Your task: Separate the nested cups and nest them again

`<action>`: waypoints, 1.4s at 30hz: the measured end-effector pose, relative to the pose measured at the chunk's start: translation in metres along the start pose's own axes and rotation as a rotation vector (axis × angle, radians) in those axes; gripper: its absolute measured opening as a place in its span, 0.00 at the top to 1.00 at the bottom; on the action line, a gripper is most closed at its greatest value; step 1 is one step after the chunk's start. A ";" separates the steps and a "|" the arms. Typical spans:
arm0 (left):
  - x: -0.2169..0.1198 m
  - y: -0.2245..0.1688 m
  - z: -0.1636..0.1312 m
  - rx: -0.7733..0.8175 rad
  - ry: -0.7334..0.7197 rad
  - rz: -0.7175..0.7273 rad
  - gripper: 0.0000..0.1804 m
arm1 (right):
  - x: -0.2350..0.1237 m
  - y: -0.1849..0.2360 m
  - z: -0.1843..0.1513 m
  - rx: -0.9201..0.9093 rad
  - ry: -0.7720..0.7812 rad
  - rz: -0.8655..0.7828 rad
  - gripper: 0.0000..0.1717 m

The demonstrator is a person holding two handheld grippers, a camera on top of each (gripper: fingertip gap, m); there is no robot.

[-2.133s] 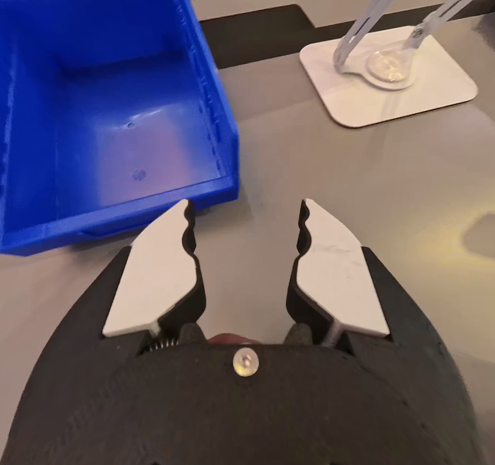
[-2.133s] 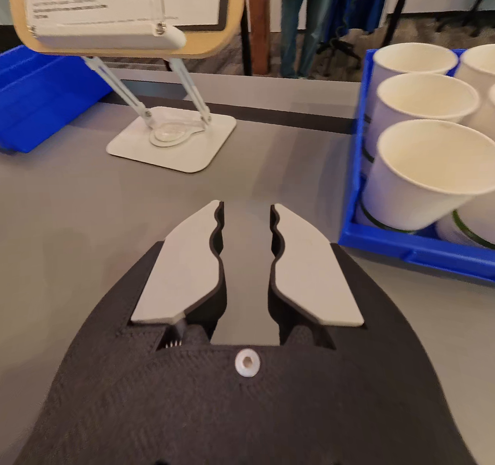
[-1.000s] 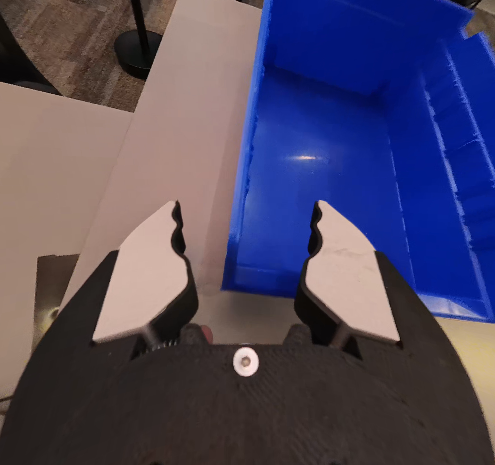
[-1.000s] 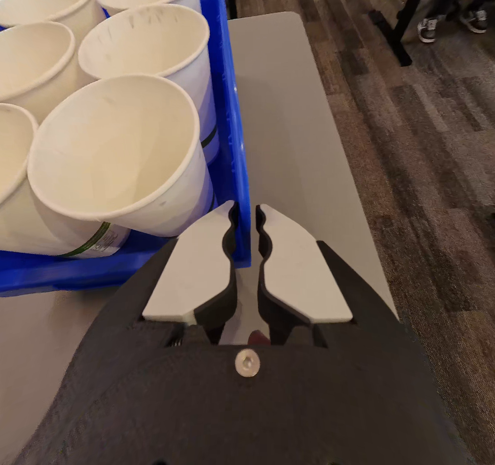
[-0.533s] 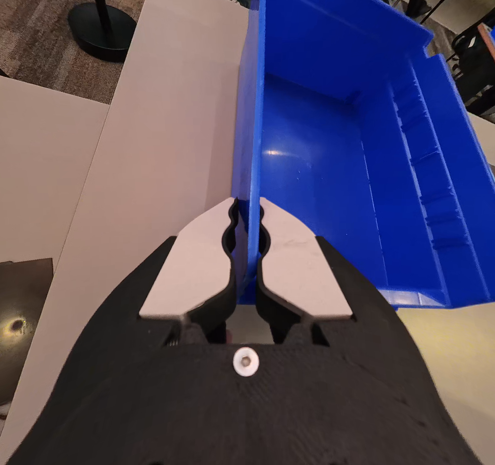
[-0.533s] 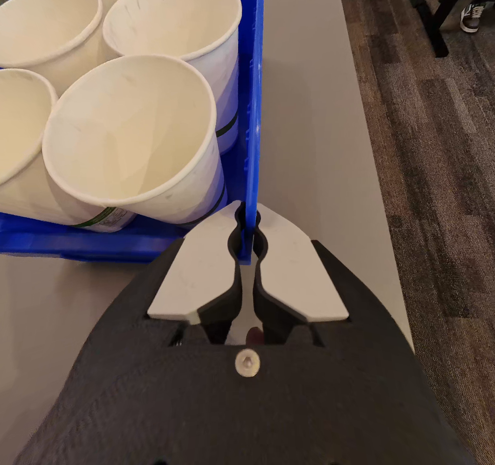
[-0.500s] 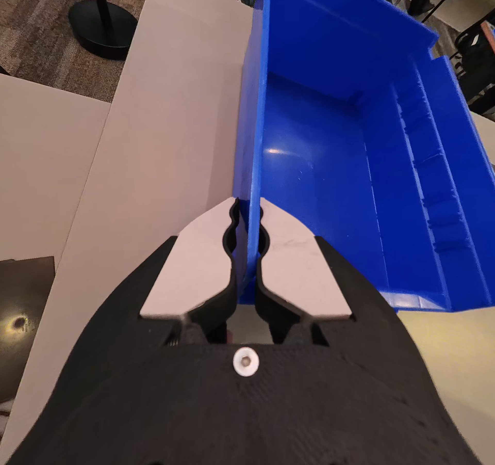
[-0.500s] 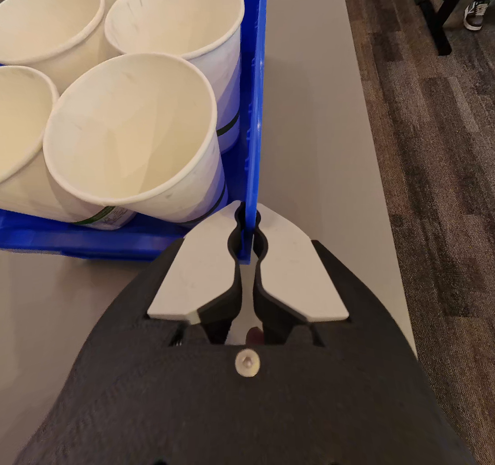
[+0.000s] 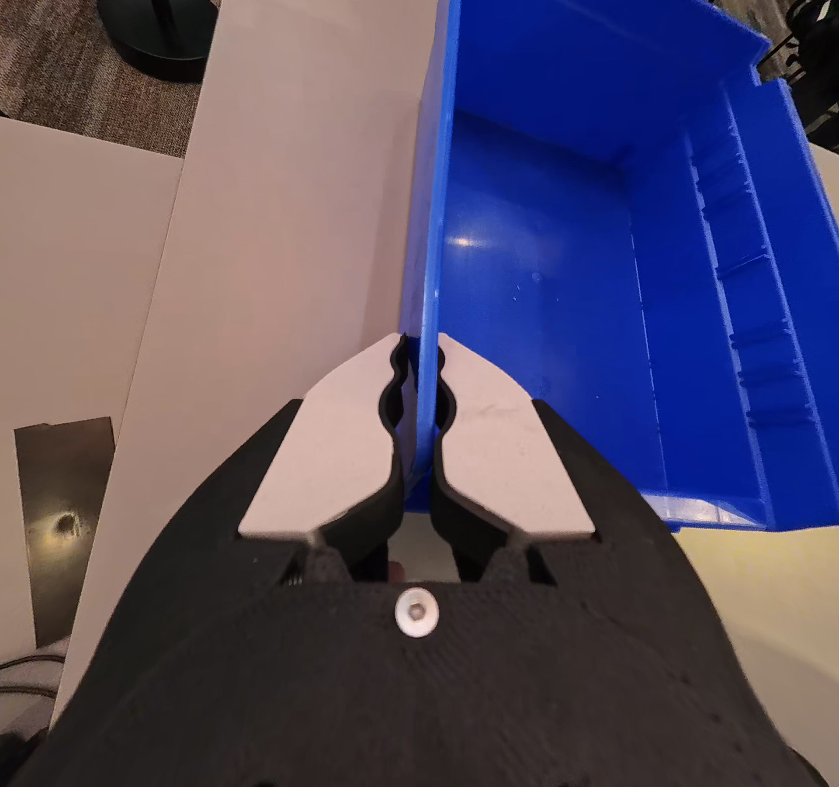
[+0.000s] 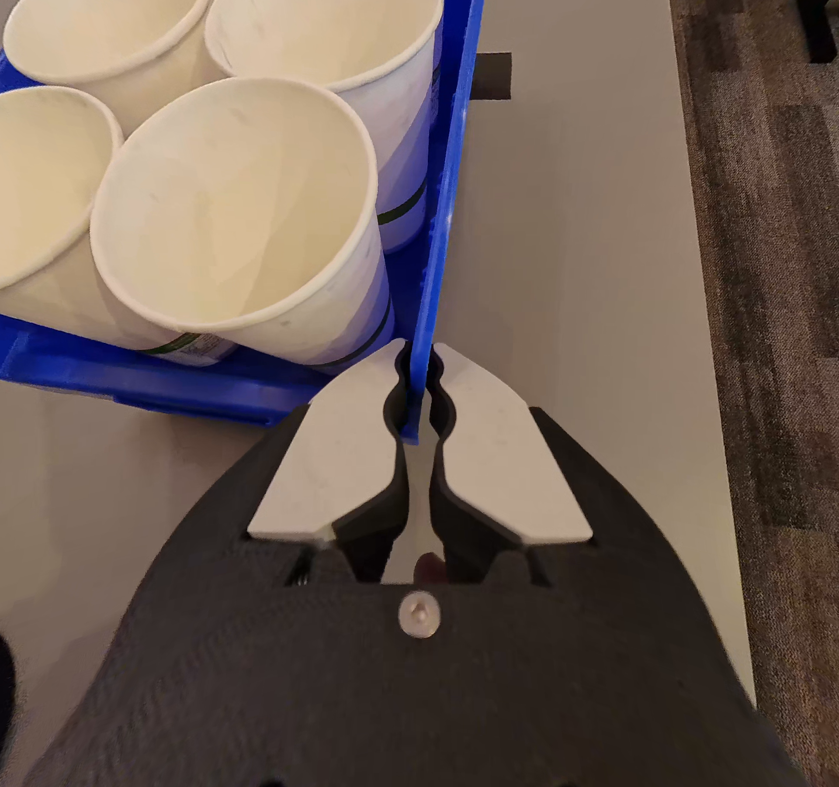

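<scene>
The grey table (image 10: pixel 567 266) carries two blue bins. The left gripper (image 9: pixel 420 343) pinches the empty bin (image 9: pixel 545 266) by its left wall. The right gripper (image 10: pixel 420 350) pinches the right wall of the other bin (image 10: pixel 447 220), whose white cups (image 10: pixel 236 211) stand just left of its fingers.

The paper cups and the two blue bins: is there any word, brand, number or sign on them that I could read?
Printed strip by the green band at the foot of a paper cup behind the front cup: some small print, too small and blurred to read.
Blue bin holding the cups: no writing shows.
Empty blue bin in the left wrist view: no writing shows.
Nothing else in either view bears text.
</scene>
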State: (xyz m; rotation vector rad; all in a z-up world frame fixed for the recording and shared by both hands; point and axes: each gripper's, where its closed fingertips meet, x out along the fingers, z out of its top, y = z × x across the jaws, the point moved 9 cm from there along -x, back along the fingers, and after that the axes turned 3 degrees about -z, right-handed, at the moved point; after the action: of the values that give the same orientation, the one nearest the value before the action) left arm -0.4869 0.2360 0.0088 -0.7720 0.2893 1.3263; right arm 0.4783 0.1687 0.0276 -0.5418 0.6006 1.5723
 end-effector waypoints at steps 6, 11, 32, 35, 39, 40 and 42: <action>-0.008 0.000 -0.004 0.002 0.009 0.000 0.96 | -0.017 0.018 -0.007 -0.026 0.020 0.034 0.97; -0.015 -0.002 -0.007 0.001 0.014 0.003 0.96 | -0.030 0.040 -0.014 -0.048 0.038 0.072 0.98; -0.051 -0.009 -0.028 0.009 0.024 -0.026 0.95 | -0.065 0.116 -0.039 -0.165 0.093 0.212 0.97; -0.056 -0.010 -0.030 0.011 0.020 -0.026 0.95 | -0.070 0.121 -0.044 -0.162 0.097 0.220 0.97; -0.061 -0.011 -0.033 0.010 0.020 -0.025 0.95 | -0.079 0.128 -0.052 -0.163 0.105 0.217 0.96; -0.062 -0.011 -0.034 0.010 0.020 -0.025 0.95 | -0.082 0.130 -0.053 -0.160 0.106 0.219 0.96; -0.064 -0.012 -0.035 0.009 0.021 -0.025 0.95 | -0.087 0.134 -0.057 -0.154 0.106 0.223 0.97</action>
State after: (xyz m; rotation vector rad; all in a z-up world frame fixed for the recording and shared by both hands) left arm -0.4836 0.1639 0.0261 -0.7805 0.3012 1.2934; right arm 0.3519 0.0578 0.0501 -0.6961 0.6403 1.8194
